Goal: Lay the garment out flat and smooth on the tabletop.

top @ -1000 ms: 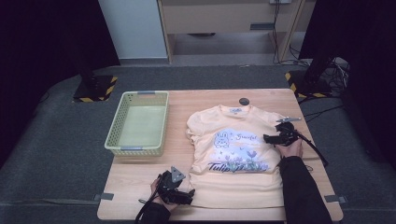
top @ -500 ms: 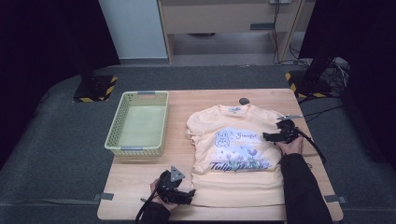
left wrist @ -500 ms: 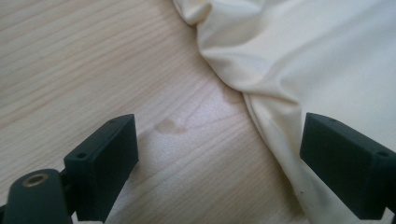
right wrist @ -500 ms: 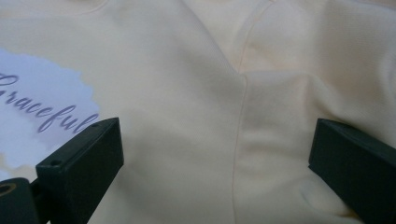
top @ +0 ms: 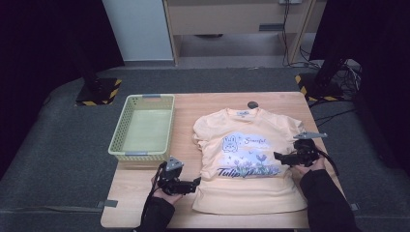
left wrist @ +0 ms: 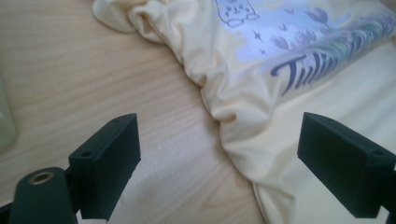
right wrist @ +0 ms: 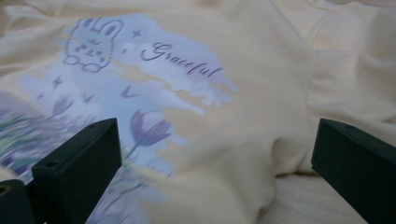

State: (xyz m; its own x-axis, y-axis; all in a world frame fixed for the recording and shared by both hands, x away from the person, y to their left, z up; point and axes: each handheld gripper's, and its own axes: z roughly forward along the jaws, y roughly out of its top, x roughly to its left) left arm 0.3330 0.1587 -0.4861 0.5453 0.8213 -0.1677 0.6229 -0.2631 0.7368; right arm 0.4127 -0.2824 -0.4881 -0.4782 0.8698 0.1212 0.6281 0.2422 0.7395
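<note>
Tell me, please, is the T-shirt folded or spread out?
Partly folded: the T-shirt lies face up, print showing, with both sleeves tucked inward and its left edge bunched.

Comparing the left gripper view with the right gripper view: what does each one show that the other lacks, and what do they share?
Left gripper view alone: bare wooden table, the shirt's bunched side edge, and the lettering "Tuli". Right gripper view alone: the word "Graceful" and a purple tulip. Both: the yellow T-shirt with its bunny print, seen between that hand-held gripper's own open black jaws, nothing gripped.
</note>
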